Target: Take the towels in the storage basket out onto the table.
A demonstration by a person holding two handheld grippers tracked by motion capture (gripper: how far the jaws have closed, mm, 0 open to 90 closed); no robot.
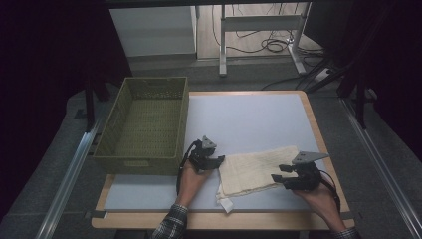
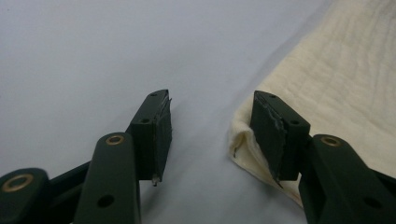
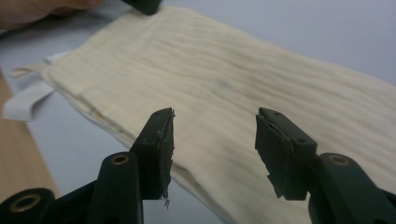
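Observation:
A cream folded cloth (image 1: 259,167) lies flat on the pale mat (image 1: 249,119), near the table's front. My left gripper (image 1: 219,160) rests at the cloth's left end, open. In the left gripper view its jaws (image 2: 212,126) stand apart over bare mat, the right one against the cloth's folded corner (image 2: 345,84). My right gripper (image 1: 278,174) sits at the cloth's front right edge, open. In the right gripper view its jaws (image 3: 215,140) hover just above the cloth (image 3: 210,70) with nothing pinched between them.
An olive woven basket (image 1: 184,124) stands empty at the left of the table, close behind the left hand. A white tag (image 1: 226,205) sticks out from the cloth's front left corner. The wooden table edge (image 1: 318,129) runs along the right.

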